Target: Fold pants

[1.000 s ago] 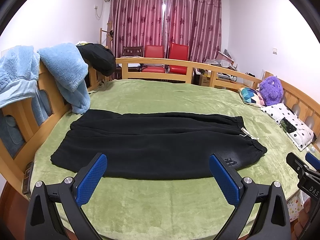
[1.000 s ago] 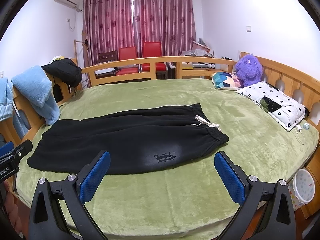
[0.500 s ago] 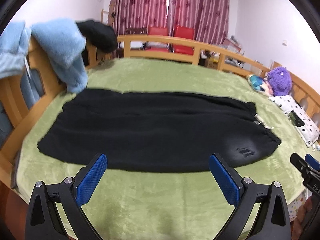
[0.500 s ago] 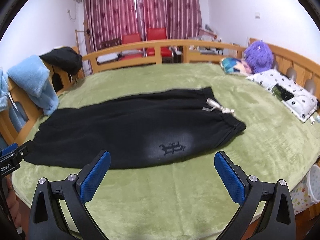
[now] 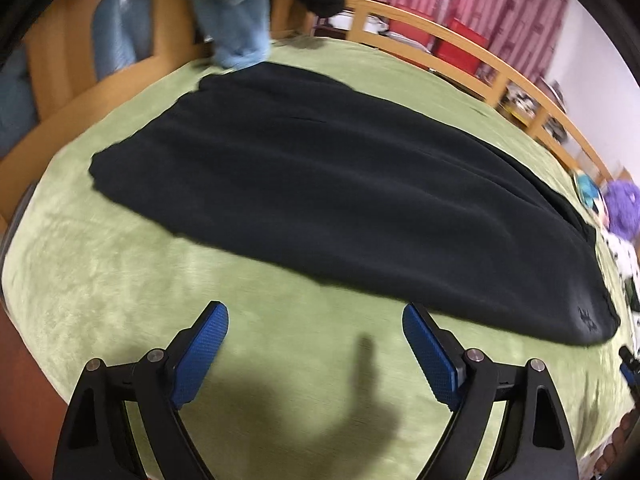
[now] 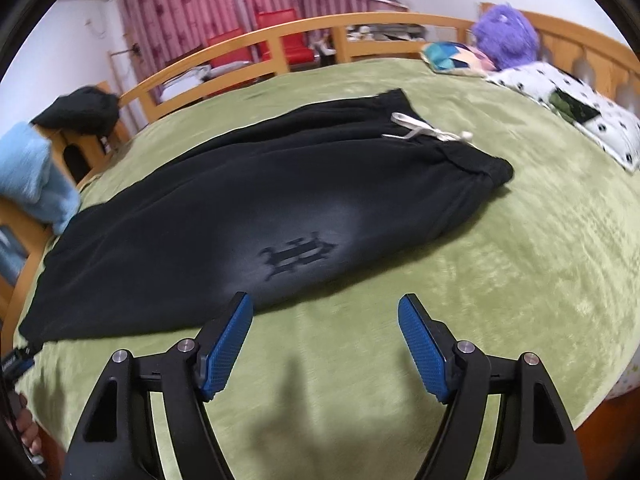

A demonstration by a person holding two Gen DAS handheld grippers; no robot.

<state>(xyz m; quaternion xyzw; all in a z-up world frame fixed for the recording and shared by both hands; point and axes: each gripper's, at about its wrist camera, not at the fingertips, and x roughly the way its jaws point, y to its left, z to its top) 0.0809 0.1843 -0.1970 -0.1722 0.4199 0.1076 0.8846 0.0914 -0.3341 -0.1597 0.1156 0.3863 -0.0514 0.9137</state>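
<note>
Gripper (image 6: 325, 312) above flat black pants (image 6: 248, 204)

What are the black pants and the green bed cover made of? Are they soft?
The black pants look like thick, matte fleecy cotton, probably soft: dull surface, puffy folds. The green bed cover looks like plush fleece: its short pile shows shiny brushed streaks.
</note>
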